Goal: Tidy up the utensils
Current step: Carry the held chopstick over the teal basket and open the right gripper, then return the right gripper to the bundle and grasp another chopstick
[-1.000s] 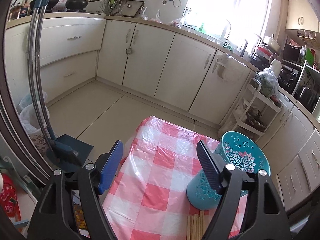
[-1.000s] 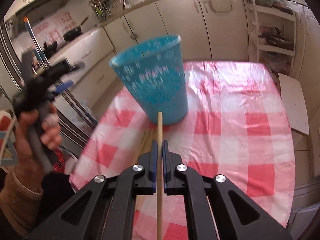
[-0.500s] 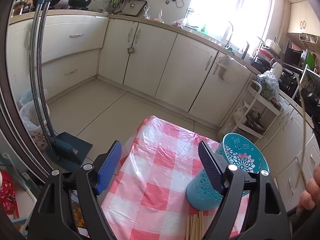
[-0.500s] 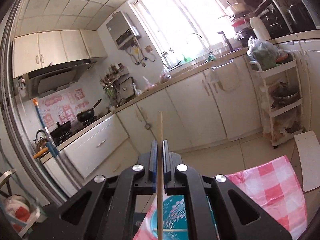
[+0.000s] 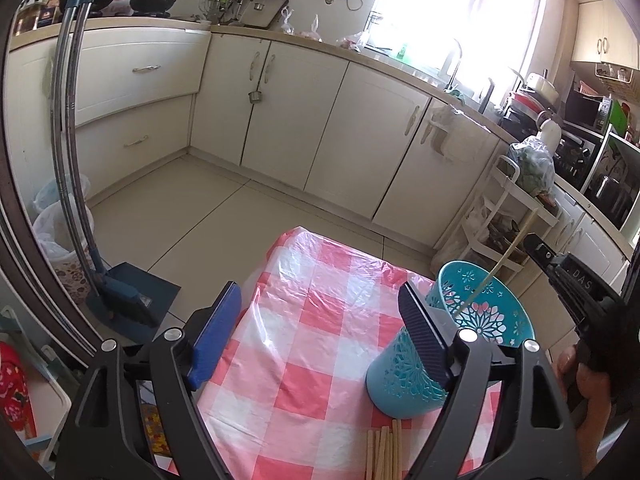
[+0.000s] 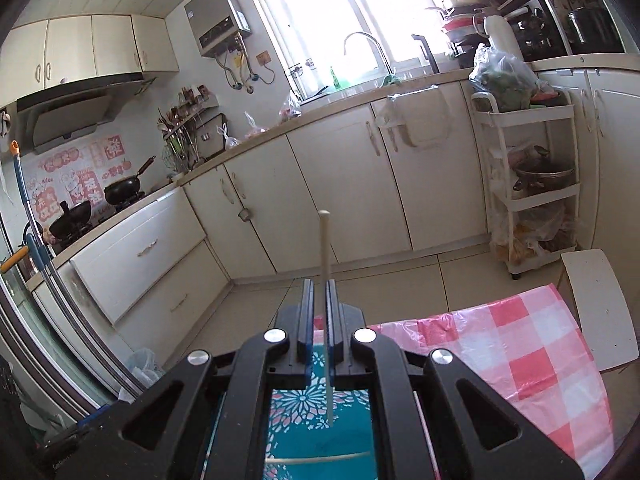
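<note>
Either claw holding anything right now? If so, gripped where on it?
Right claw is shut on a single chopstick, gripped around mid-length, lower end inside the teal holder. Left claw is open, holding nothing.

I am in a home kitchen. Cream cabinets (image 6: 340, 184) run along two walls under a pale countertop (image 5: 400, 66). At upper centre of my right view a bright window (image 6: 352, 12) sits above a curved sink tap (image 6: 368, 46), with a gas water heater (image 6: 218, 20) mounted on the wall to its left. At the left, black woks (image 6: 122, 190) sit on a stove beneath a range hood (image 6: 72, 116). A white trolley (image 6: 532, 196) of pots stands at the right. Low in both views is a table in a pink checked cloth (image 5: 304, 344).
</note>
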Tool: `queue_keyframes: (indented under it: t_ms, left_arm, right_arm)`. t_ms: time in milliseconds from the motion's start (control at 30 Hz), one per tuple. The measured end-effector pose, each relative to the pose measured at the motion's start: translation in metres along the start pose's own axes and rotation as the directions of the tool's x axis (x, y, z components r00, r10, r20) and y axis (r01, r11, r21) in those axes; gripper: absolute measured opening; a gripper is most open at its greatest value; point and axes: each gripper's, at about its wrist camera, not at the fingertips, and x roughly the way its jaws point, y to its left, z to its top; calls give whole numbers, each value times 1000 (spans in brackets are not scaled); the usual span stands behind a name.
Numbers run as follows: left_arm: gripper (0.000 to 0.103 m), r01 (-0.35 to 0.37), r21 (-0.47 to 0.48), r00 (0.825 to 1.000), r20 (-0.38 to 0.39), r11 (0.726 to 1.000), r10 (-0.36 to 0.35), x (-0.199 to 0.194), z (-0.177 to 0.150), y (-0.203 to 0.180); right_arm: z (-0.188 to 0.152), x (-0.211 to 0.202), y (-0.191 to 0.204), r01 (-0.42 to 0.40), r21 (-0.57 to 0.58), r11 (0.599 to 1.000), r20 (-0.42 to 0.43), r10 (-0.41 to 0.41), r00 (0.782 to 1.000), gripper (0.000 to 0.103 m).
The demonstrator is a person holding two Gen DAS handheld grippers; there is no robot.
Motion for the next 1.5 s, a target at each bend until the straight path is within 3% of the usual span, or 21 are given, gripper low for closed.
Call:
queue_keyframes:
  t_ms: [100, 167, 367, 433, 533, 600, 700, 800, 1233, 1500]
  left_arm:
    - [77, -3, -1, 1000, -7, 1000, 3, 2, -1, 0]
    - [78, -6, -3, 1000, -10, 1000, 6, 2, -1, 1]
    - [80, -16, -8, 1000, -8, 1000, 16, 1, -2, 5]
    - [80, -19, -11, 1000, -8, 1000, 19, 0, -2, 6]
    - [80, -22, -13, 1000, -10, 1000, 22, -1, -2, 8]
    - [80, -25, -8, 1000, -13, 1000, 25, -2, -4, 9]
    - [80, -31, 7, 999, -20, 999, 31, -2, -7, 7]
    - [80, -40, 31, 999, -28, 999, 40, -2, -10, 7]
    - [81, -50, 37, 996, -68, 998, 52, 1, -12, 17]
    - [81, -55, 59, 994, -86, 997, 60, 5, -14, 14]
  right_arm:
    - [-3, -7, 0, -4, -26, 1000, -14, 4, 1000, 9]
    - [-2, -15, -1, -7, -27, 1000, -16, 7, 1000, 17]
    - [1, -71, -6, -15, -4, 1000, 52, 15, 999, 17]
    - [-10, -95, -6, -11, -3, 1000, 58, 11, 998, 17]
    - [-48, -110, -4, 4, -35, 999, -28, -5, 1000, 17]
    - [-78, -104, -4, 10, -59, 998, -136, -18, 991, 17]
    - [-127, -79, -7, 16, -62, 998, -318, -35, 947, 16]
    - [-155, -56, -7, 20, -72, 997, -400, -47, 915, 15]
    - [-182, -4, 7, 45, -160, 986, -490, -119, 863, 12]
    - [-184, -7, 1, 58, -143, 988, -493, -122, 861, 11]
